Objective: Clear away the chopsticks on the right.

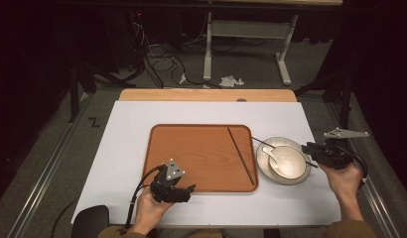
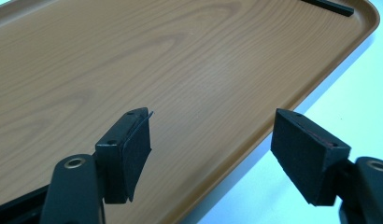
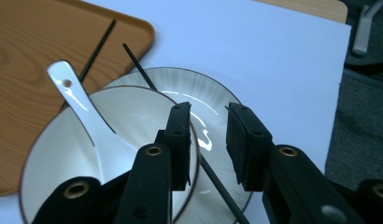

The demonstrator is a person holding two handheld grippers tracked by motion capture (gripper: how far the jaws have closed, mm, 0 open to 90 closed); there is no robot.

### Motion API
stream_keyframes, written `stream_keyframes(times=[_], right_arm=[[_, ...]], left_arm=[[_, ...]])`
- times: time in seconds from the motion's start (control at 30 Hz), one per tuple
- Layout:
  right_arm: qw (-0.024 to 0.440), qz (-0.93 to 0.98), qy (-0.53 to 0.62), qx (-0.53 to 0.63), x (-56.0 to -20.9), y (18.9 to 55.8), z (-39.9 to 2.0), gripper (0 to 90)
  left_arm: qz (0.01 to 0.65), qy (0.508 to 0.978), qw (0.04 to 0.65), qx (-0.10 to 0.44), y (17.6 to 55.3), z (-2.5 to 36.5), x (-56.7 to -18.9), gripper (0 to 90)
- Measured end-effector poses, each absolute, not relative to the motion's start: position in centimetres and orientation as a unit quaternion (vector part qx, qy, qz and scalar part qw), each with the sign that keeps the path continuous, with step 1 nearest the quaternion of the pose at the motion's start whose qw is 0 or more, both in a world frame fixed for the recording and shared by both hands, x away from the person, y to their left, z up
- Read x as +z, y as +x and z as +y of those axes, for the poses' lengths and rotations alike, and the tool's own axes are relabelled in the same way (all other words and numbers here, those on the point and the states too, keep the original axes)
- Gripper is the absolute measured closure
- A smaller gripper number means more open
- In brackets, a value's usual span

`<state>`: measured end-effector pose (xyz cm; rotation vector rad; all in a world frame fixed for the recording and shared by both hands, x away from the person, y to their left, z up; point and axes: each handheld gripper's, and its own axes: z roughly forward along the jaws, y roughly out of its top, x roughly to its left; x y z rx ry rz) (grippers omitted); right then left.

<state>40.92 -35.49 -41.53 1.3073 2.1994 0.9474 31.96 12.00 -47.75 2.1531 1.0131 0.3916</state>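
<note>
The right gripper point(image 3: 207, 140) hovers over a white bowl point(image 3: 63, 154), jaws narrowly parted around a black chopstick point(image 3: 217, 184) without touching it; its lower end is cut off. A white spoon point(image 3: 80, 105) rests inside the bowl. The left gripper point(image 2: 210, 144), wide open and holding nothing, straddles the wooden tray point(image 2: 133, 60) edge. A second chopstick point(image 1: 240, 154) lies in the tray.
</note>
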Motion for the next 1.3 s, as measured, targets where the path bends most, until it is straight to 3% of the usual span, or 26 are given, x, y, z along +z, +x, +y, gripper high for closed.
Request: stream_keyframes(times=[0.93, 1.3], right_arm=[[0.174, 0.820, 0.492, 0.234, -45.3, 41.9, -36.1, 72.9], [0.169, 0.826, 0.488, 0.226, -45.6, 42.0, -36.0, 78.8]], left_arm=[[0.392, 0.834, 0.356, 0.154, 31.9, 12.0, -47.7, 28.6], [0.391, 0.834, 0.356, 0.154, 31.9, 12.0, -47.7, 28.6]])
